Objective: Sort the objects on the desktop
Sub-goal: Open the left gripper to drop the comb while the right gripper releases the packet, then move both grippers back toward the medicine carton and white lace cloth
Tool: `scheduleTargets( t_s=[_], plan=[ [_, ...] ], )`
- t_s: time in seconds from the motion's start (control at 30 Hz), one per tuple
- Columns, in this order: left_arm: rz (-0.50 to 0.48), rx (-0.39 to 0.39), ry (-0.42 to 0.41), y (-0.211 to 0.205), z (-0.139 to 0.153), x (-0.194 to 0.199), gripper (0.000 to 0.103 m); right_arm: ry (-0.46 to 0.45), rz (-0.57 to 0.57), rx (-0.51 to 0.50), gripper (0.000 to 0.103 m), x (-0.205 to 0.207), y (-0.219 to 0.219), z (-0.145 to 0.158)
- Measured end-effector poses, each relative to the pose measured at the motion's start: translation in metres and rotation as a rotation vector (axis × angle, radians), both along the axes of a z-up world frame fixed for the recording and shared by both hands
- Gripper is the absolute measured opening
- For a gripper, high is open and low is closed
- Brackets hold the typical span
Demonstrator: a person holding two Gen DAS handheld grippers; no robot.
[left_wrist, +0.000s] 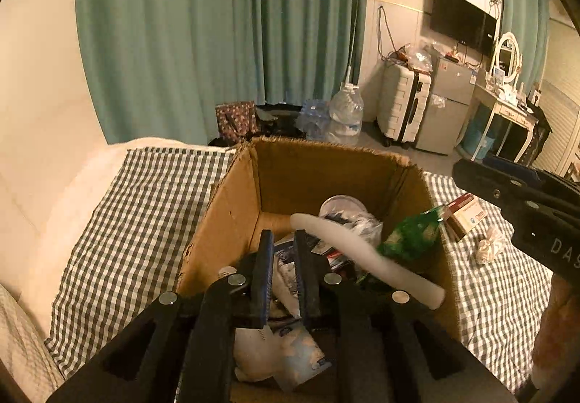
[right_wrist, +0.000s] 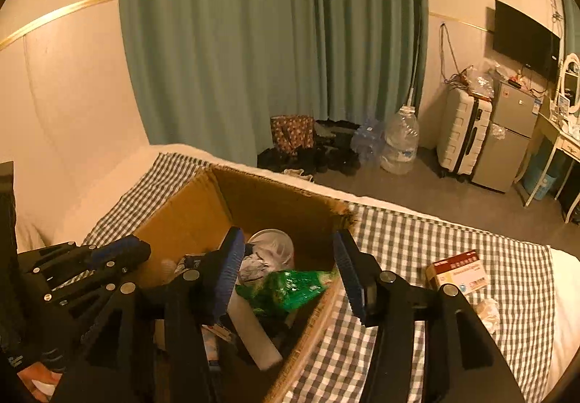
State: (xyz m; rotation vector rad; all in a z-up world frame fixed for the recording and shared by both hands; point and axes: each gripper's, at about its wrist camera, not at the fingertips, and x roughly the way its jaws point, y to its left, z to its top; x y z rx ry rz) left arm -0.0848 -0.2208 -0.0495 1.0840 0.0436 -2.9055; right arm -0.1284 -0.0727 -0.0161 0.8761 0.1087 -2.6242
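Observation:
An open cardboard box (left_wrist: pixel 232 210) (right_wrist: pixel 188 218) stands on a checked cloth (left_wrist: pixel 119 221). Inside lie a green crinkly packet (left_wrist: pixel 413 236) (right_wrist: pixel 290 288), a long white foam tube (left_wrist: pixel 366 258), a clear plastic cup (left_wrist: pixel 342 207) (right_wrist: pixel 272 243) and several paper items. My left gripper (left_wrist: pixel 284 239) hangs over the box with a narrow gap between its fingers and nothing between them. My right gripper (right_wrist: pixel 288 247) is open wide above the box's right side, over the green packet. A red and white carton (right_wrist: pixel 458 274) (left_wrist: pixel 465 214) and a crumpled white wad (left_wrist: pixel 489 247) (right_wrist: pixel 489 310) lie on the cloth to the right.
Beyond the bed are a green curtain (left_wrist: pixel 217 33), water bottles (left_wrist: pixel 346 112), a white suitcase (left_wrist: pixel 402 105), a small fridge (left_wrist: pixel 449 102), a wall TV (left_wrist: pixel 462 18) and a dressing table (left_wrist: pixel 507 105). A bed headboard lies to the left.

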Motion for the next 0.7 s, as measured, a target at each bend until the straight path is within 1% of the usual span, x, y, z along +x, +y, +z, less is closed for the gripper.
scheduleTargets(
  t_s=[0.03, 0.1, 0.17, 0.23, 0.27, 0.4, 0.43, 0.5, 0.53, 0.57, 0.6, 0.63, 0.7],
  plan=[
    [-0.001, -0.001, 0.01, 0.004, 0.005, 0.002, 0.019, 0.003, -0.006, -0.002, 0.052, 0.002, 0.003, 0.002],
    [-0.007, -0.004, 0.034, 0.009, 0.014, 0.007, 0.031, 0.013, -0.023, -0.012, 0.052, 0.008, 0.014, 0.01],
    [-0.015, -0.008, 0.062, 0.017, 0.026, 0.012, 0.035, 0.022, -0.039, -0.022, 0.055, 0.015, 0.025, 0.017],
    [-0.023, -0.009, 0.086, 0.027, 0.038, 0.016, 0.042, 0.034, -0.058, -0.026, 0.056, 0.021, 0.037, 0.025],
    [-0.028, -0.007, 0.098, 0.031, 0.043, 0.019, 0.048, 0.042, -0.074, -0.028, 0.056, 0.026, 0.047, 0.031],
    [-0.056, -0.005, 0.153, 0.061, 0.067, 0.027, 0.058, 0.069, -0.122, -0.036, 0.056, 0.048, 0.082, 0.051],
    [-0.065, 0.004, 0.171, 0.073, 0.073, 0.03, 0.06, 0.082, -0.133, -0.029, 0.056, 0.055, 0.092, 0.057],
    [-0.084, 0.027, 0.202, 0.101, 0.083, 0.035, 0.068, 0.121, -0.172, 0.003, 0.058, 0.078, 0.124, 0.075],
    [-0.098, 0.04, 0.219, 0.12, 0.089, 0.036, 0.07, 0.14, -0.197, 0.013, 0.061, 0.091, 0.14, 0.083],
    [-0.114, 0.051, 0.242, 0.142, 0.094, 0.039, 0.076, 0.152, -0.217, 0.016, 0.067, 0.102, 0.155, 0.089],
    [-0.123, 0.058, 0.256, 0.157, 0.097, 0.04, 0.083, 0.164, -0.243, 0.017, 0.069, 0.118, 0.178, 0.097],
    [-0.133, 0.064, 0.27, 0.181, 0.1, 0.042, 0.085, 0.17, -0.262, 0.02, 0.073, 0.129, 0.194, 0.102],
    [-0.16, 0.072, 0.28, 0.219, 0.106, 0.046, 0.087, 0.175, -0.314, 0.034, 0.076, 0.154, 0.236, 0.111]
  ],
)
